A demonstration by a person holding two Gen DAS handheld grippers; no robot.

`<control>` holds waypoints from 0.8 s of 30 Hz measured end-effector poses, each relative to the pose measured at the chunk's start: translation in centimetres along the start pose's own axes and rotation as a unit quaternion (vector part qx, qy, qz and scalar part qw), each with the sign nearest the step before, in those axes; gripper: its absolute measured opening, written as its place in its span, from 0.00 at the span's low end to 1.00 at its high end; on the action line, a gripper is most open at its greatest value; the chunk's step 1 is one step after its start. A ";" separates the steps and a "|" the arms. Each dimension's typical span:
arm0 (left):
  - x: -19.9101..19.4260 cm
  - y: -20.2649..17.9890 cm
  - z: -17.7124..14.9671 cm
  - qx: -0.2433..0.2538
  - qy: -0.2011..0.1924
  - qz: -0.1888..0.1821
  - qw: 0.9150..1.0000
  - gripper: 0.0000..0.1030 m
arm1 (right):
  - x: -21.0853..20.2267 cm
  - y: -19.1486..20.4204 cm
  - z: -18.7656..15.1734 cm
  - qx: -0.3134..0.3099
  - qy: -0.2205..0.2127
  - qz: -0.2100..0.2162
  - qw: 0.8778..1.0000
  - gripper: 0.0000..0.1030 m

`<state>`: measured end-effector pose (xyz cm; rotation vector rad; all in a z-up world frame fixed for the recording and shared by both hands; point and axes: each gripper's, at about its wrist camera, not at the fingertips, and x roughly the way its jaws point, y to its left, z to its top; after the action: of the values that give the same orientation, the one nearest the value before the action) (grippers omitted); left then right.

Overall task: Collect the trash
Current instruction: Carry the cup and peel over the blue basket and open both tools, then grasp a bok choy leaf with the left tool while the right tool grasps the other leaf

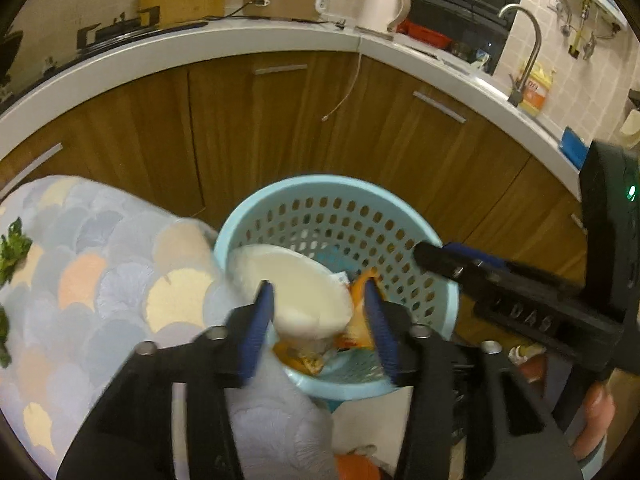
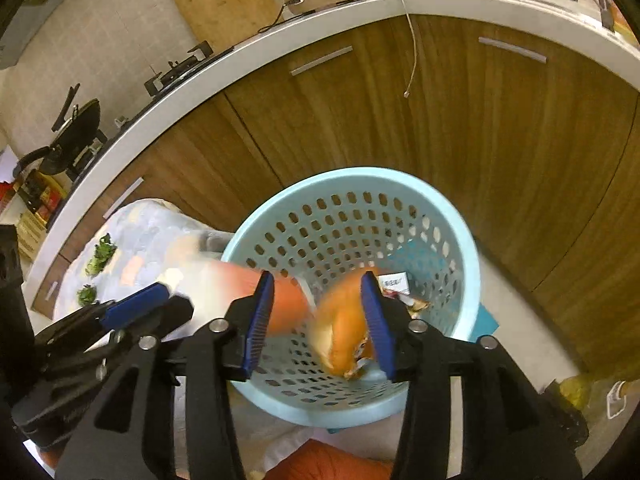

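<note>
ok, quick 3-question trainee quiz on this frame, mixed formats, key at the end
1. True or false: the blue basket stands on the kitchen counter.
2. Multiple choice: what lies on the patterned cloth to the left of the basket? A) green leafy scraps B) a metal spoon C) a glass bottle
3. Fill in: the left gripper and the right gripper both have their jaws ____ above the basket.

Key:
1. False. It sits low, in front of the wooden cabinet doors, below the counter.
2. A, the green leafy scraps.
3. Open. A white bowl and an orange wrapper show between the fingers, blurred, apparently dropping in.
</note>
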<state>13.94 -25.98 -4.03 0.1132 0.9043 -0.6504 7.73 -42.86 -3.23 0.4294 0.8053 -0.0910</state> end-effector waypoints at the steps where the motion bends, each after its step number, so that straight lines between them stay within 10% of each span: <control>1: 0.0 0.3 -0.3 -0.003 0.004 0.000 1.000 0.46 | 0.0 0.0 0.0 0.001 -0.001 0.002 1.000 0.43; 17: -6.0 6.5 -1.7 -0.070 -0.052 0.015 0.996 0.44 | -2.3 6.5 -0.2 -0.062 -0.036 0.042 0.997 0.43; 24: -10.2 11.0 -3.1 -0.115 -0.091 0.099 0.984 0.47 | -1.3 11.7 -0.7 -0.097 -0.040 0.067 0.992 0.43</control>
<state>13.59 -11.17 -0.15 -0.0622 0.7741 -0.3615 9.12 -32.05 1.19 0.2922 0.6978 0.0939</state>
